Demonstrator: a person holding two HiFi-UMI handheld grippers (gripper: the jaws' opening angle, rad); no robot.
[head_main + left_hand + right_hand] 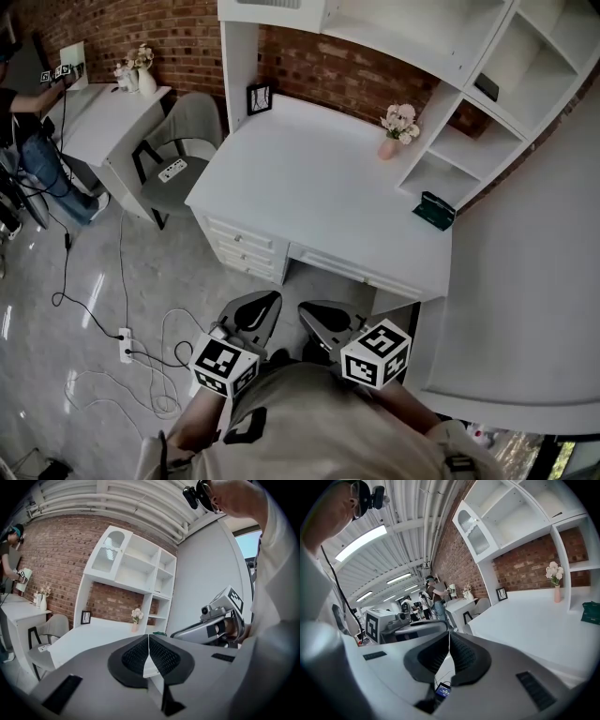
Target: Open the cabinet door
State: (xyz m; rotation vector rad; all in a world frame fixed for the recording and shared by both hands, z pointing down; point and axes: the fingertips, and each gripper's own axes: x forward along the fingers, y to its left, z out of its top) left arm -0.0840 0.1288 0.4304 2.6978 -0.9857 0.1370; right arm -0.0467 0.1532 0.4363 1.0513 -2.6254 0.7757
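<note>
We hold both tools low in front of the desk's (309,187) front edge, over the floor and close to our body, side by side with a small gap between them. The left hand-held gripper (262,307) is clenched: in the left gripper view its ribbed pads (161,657) meet along a thin line with nothing between them. The right hand-held gripper (317,317) is clenched too, pads together and empty in the right gripper view (449,653). Neither touches the desk.

The cabinet door (108,550) sits in the white hutch above the desk's back-left corner. It is the upper left compartment's front, with an arched pane, and it looks shut. The right gripper view shows it high on the brick wall (473,534). It is well apart from both grippers.

On the desk, a small black picture frame (259,97) stands at the back-left corner. A pink vase of pale flowers (396,129) stands at the back right, just beside the open shelving. A dark green box (436,211) lies in the lowest open shelf at the desk's right edge. Drawers (246,248) fill the front left under the top.

A grey chair (183,150) stands left of the desk, and a white power strip (125,347) lies on the floor among cables.
</note>
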